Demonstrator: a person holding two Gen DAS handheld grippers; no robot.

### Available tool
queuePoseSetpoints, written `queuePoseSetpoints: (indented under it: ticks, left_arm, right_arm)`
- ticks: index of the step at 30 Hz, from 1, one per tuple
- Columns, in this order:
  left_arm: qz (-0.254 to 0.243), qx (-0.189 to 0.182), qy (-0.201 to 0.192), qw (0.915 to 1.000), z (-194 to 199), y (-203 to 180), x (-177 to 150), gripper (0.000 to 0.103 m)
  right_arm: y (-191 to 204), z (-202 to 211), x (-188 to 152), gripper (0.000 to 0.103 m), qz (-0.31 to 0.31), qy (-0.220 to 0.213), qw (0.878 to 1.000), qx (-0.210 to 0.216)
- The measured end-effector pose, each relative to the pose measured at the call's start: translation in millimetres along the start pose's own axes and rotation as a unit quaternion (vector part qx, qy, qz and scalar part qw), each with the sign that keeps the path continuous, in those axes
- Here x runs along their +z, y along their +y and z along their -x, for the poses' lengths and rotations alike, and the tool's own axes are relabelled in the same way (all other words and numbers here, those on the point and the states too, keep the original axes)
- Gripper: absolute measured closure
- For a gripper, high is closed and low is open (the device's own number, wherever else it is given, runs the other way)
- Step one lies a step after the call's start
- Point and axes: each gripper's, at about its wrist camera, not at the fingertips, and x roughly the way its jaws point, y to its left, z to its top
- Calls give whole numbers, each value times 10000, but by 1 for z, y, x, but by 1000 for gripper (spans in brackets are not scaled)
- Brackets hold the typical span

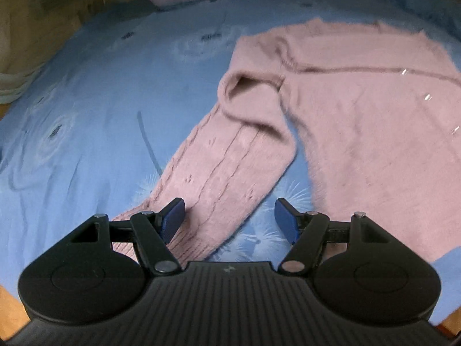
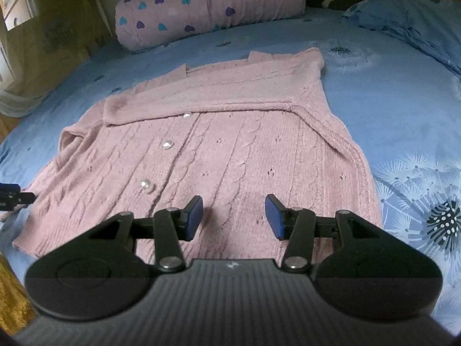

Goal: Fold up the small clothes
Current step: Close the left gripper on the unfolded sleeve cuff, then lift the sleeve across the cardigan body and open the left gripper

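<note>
A pink knitted cardigan [image 2: 224, 141] with pearl buttons [image 2: 147, 186] lies flat on the blue bed sheet [image 2: 389, 109]. One sleeve is folded across its chest [image 2: 201, 98]. The other sleeve [image 1: 219, 178] stretches out to the side in the left wrist view. My left gripper [image 1: 229, 219] is open and empty, just above that sleeve's cuff end. My right gripper [image 2: 233, 216] is open and empty, over the cardigan's lower hem. The left gripper's tip shows at the left edge of the right wrist view [image 2: 11, 194].
A pink pillow with heart prints [image 2: 210, 5] lies at the head of the bed. A blue pillow [image 2: 412, 23] sits at the far right. A wooden bed frame [image 2: 57, 28] runs along the left side.
</note>
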Motion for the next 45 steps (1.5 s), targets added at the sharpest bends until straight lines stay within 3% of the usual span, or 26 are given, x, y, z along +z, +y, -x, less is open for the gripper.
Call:
queuePoseSetpoints:
  ticks: [5,7,11,12,14,16,18,23,29,34,40,43,45]
  left_arm:
    - [-163,158,-9,9997,-13,4,6,28]
    - [-191,369,16,9991,-24,5,12,15]
    - [-49,655,-14,9978,-41,10,23,11]
    - [24,725,-30,9974,-44,12,26,13]
    - [145,745,-143,9970,-47,16,29,30]
    - [268,552,-244,9978,-48,19,30,66]
    - [388,529,-295,9974,-46,21,31,82]
    - [893,878,-680,9898,-39,40,37,85]
    - [1469,1750,-934,9691,-32,84,61,85]
    - [1682,2284,-1120,9524,-30,124,94,85]
    - [2066,2325,-1339,9409,-21,144,119,85]
    - [2475,2099,-1482,9342,-6,141,115,85]
    - [2591,1831,-1619,9344,3,133,115,86]
  right_arm:
    - [0,-1,0,53,43,4,10000,-21]
    - [1,-2,1,53,55,9,10000,-20]
    - [3,-3,4,53,92,16,10000,-10]
    - [4,-4,5,53,106,19,9999,-5]
    - [3,-4,7,53,127,14,9999,14]
    - [3,-4,11,53,150,-22,9999,26]
    - [1,-3,17,53,169,-114,9998,28]
    - [-5,-4,43,53,232,-428,9988,67]
    - [-20,-18,67,53,191,-730,9971,71]
    - [-35,-32,62,53,-231,-714,9969,244]
    - [-33,-41,55,53,-233,-553,9978,286]
    - [-32,-41,55,53,-263,-553,9976,336]
    - [-33,-41,54,53,-276,-525,9976,351]
